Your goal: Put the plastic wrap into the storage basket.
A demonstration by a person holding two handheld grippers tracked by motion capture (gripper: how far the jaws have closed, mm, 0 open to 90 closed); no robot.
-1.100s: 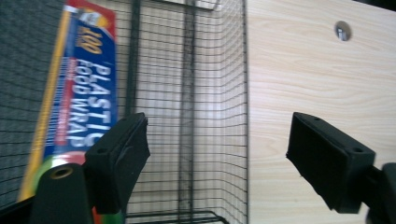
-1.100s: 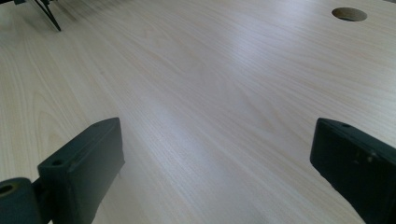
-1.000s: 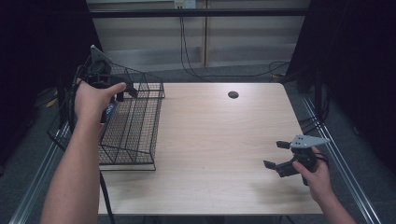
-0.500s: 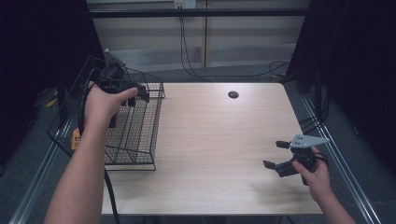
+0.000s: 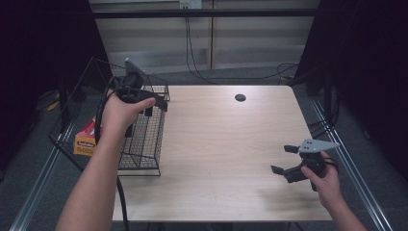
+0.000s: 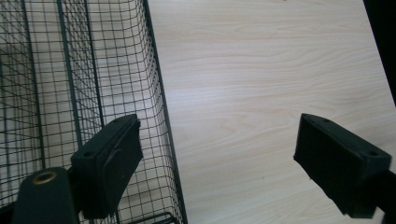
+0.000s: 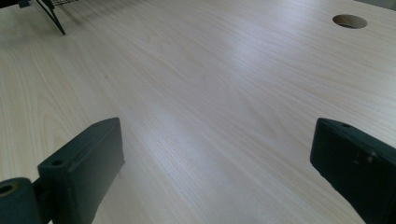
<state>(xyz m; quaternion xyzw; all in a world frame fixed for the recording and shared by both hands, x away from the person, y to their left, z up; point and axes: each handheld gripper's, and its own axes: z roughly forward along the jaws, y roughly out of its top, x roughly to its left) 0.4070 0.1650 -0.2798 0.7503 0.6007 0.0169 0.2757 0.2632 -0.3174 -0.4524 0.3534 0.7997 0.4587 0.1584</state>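
A black wire basket [image 5: 144, 144] stands on the left end of the wooden table [image 5: 226, 144]. My left gripper [image 5: 155, 106] hangs over the basket's right wall near its far corner. Its jaws are open and have just been opening, with nothing gripped. In the left gripper view this gripper [image 6: 224, 163] looks down: the left jaw lies over the mesh [image 6: 56, 93], the right jaw over bare wood, and the wall's rim runs between them. My right gripper [image 5: 284, 160] rests low at the table's near right, open and empty, as the right gripper view [image 7: 210, 172] shows over plain wood.
An orange box [image 5: 86, 139] shows at the basket's left side; I cannot tell whether it is inside. A round cable hole [image 5: 240, 97] sits near the table's far edge, also seen from the right gripper [image 7: 349, 20]. Cables hang behind the table.
The left hand has moved right and a little down, from the basket's far left corner to its right wall. The orange box has come into sight. The right hand has kept still.
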